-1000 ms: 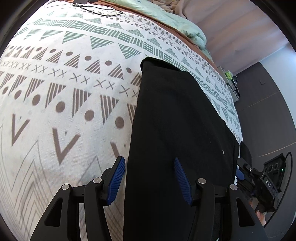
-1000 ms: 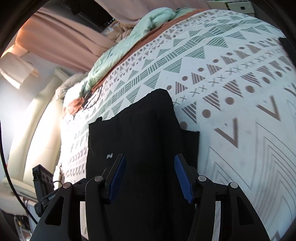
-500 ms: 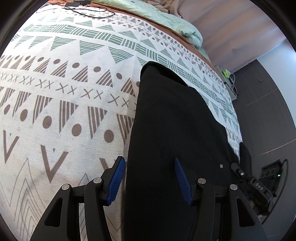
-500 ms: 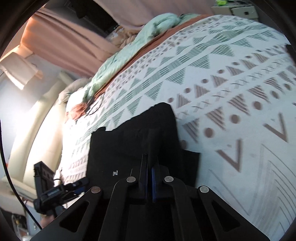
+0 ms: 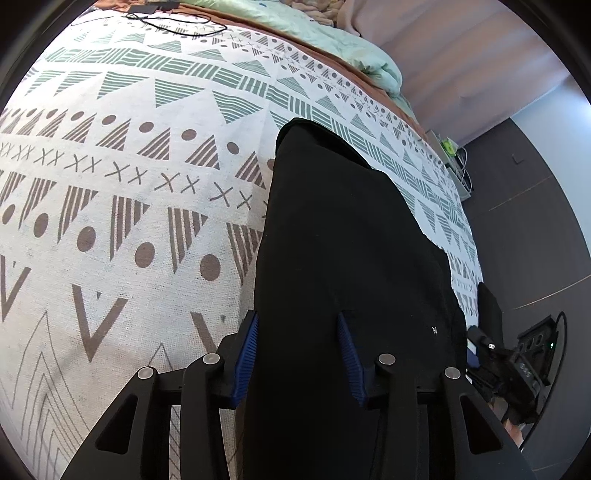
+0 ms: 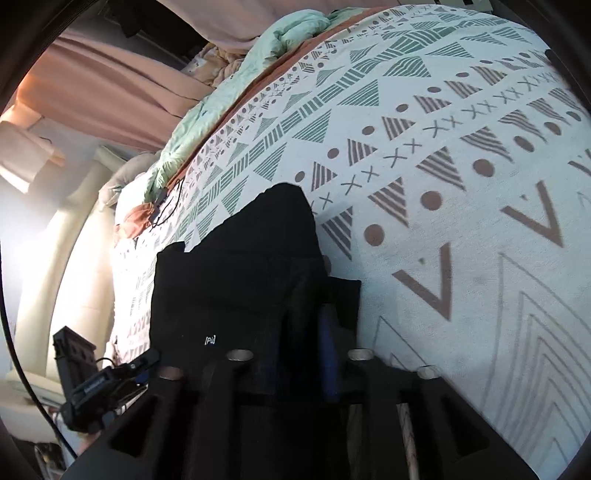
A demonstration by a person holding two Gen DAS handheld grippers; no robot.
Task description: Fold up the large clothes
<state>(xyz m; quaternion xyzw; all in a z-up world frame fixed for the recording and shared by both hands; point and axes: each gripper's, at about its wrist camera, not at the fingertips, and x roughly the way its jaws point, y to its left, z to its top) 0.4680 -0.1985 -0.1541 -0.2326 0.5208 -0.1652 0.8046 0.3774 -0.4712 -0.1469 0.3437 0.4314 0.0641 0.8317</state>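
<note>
A large black garment (image 5: 340,236) lies lengthwise on the patterned bedspread (image 5: 122,177). My left gripper (image 5: 298,328) is open, its blue-padded fingers (image 5: 247,350) straddling the garment's near left edge just above the cloth. In the right wrist view the same black garment (image 6: 240,273), with a small white logo, lies partly folded. My right gripper (image 6: 301,325) is blurred; its fingers (image 6: 328,350) stand slightly apart with a raised ridge of black cloth between them.
A mint-green duvet (image 5: 332,40) and a black cable (image 5: 173,27) lie at the bed's far end. Pink curtains (image 6: 122,85) hang behind. The bed's edge drops to a dark floor (image 5: 524,229) on the right. The other gripper shows at each view's lower corner (image 6: 96,387).
My right gripper shut half a second ago on the garment's edge; now its fingers stand slightly apart and the cloth has bunched up. My left gripper stayed open and shifted slightly forward.
</note>
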